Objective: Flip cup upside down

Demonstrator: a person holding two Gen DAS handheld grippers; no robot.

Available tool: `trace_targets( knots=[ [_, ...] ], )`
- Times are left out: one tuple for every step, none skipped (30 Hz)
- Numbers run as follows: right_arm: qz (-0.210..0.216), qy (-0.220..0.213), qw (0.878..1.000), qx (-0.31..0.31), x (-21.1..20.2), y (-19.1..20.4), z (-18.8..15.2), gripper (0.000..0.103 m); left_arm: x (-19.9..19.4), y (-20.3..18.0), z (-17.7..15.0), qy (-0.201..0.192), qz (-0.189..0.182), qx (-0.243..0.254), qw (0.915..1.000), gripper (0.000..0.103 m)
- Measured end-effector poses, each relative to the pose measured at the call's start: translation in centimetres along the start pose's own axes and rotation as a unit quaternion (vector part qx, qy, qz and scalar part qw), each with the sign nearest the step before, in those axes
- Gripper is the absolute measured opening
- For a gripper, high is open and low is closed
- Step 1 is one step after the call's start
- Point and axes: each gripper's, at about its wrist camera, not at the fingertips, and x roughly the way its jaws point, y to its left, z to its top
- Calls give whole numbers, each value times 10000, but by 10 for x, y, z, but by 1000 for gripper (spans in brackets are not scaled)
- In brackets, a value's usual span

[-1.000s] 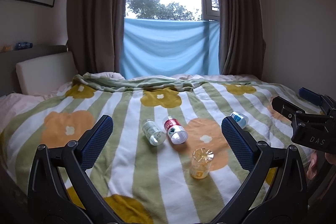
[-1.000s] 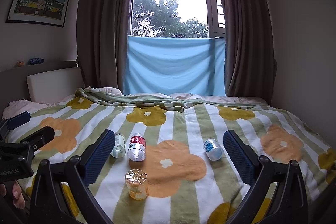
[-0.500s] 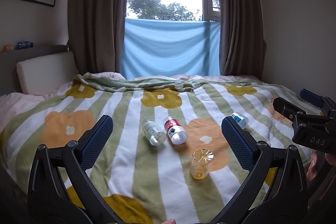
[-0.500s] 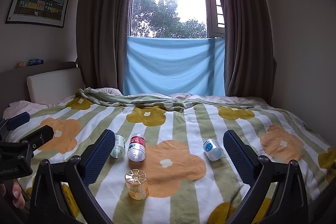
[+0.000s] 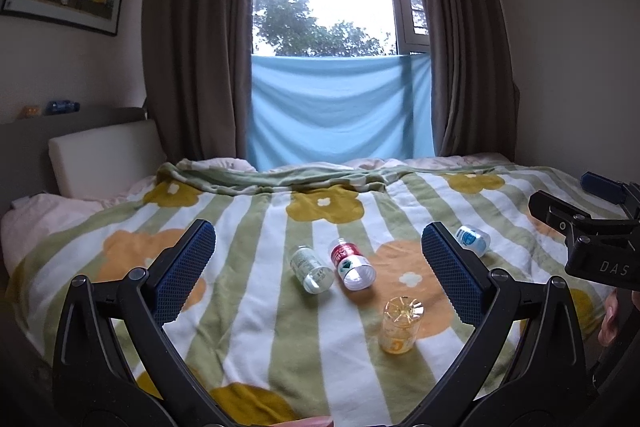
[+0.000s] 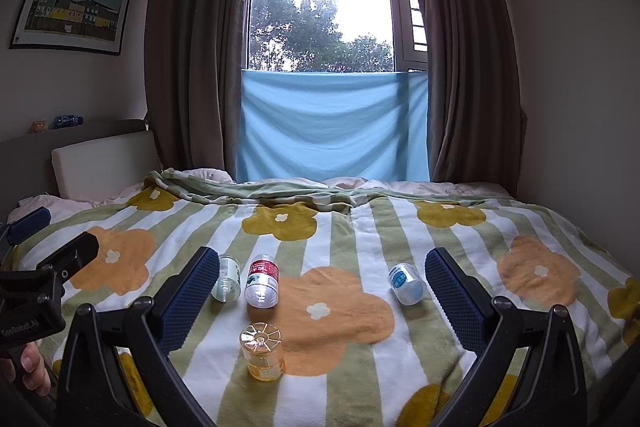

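Observation:
A clear amber plastic cup stands bottom-up on the striped flower bedspread; it also shows in the right wrist view. Three cut bottle cups lie on their sides: a green-label one, a red-label one and a blue-label one. My left gripper is open and empty, held above the bed short of the cups. My right gripper is open and empty too, and shows at the right edge of the left wrist view.
The bed fills the room's width. A white headboard cushion is at the left, brown curtains and a blue cloth hang over the window behind. A folded green blanket edge lies across the far side.
Both grippers have stayed nearly still; the views shifted only slightly. The cups have not moved.

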Motion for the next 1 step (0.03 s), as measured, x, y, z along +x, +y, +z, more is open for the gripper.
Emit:
trace_targets(
  knots=[
    [2, 7, 10000, 1, 0, 0, 0, 103, 1, 0, 0, 35, -48, -5, 10000, 103]
  ],
)
